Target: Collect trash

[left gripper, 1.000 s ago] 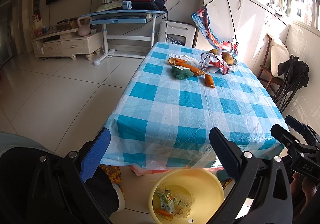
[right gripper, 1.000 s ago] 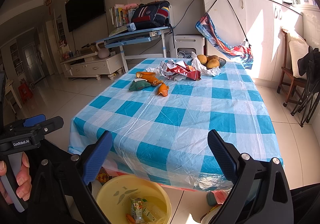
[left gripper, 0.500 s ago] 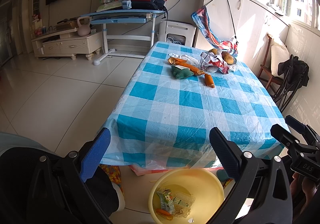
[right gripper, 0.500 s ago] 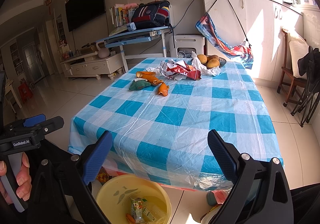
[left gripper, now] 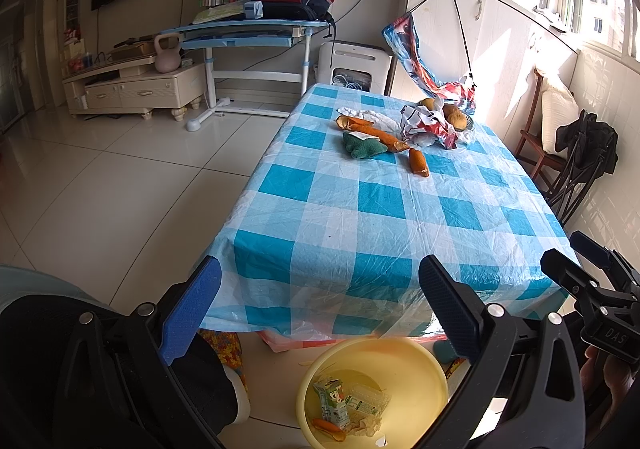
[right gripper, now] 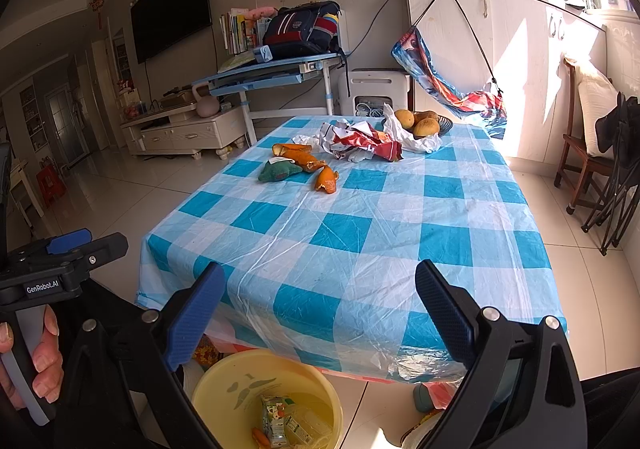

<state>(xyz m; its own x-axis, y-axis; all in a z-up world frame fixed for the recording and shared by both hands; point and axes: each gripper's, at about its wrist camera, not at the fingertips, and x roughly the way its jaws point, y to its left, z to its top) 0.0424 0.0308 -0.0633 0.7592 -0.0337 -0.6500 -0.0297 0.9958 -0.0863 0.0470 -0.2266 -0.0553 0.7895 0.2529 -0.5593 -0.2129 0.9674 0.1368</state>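
Orange peels (left gripper: 418,162) (right gripper: 326,180), a green cloth lump (left gripper: 362,146) (right gripper: 279,171) and a crumpled red-white wrapper (left gripper: 430,125) (right gripper: 362,141) lie at the far end of the blue-checked table (left gripper: 380,217) (right gripper: 360,233). A yellow bin (left gripper: 416,369) (right gripper: 224,381) stands on the floor at the near table edge, holding a juice carton (left gripper: 332,401) (right gripper: 274,419) and scraps. My left gripper (left gripper: 320,309) and right gripper (right gripper: 320,307) both hang open and empty above the bin, short of the table.
A fruit bowl with mangoes (right gripper: 424,123) sits at the far table end. A chair with a black bag (left gripper: 576,145) stands to the right, a blue desk (left gripper: 248,31) and TV stand (left gripper: 136,89) at the back. White tile floor spreads to the left.
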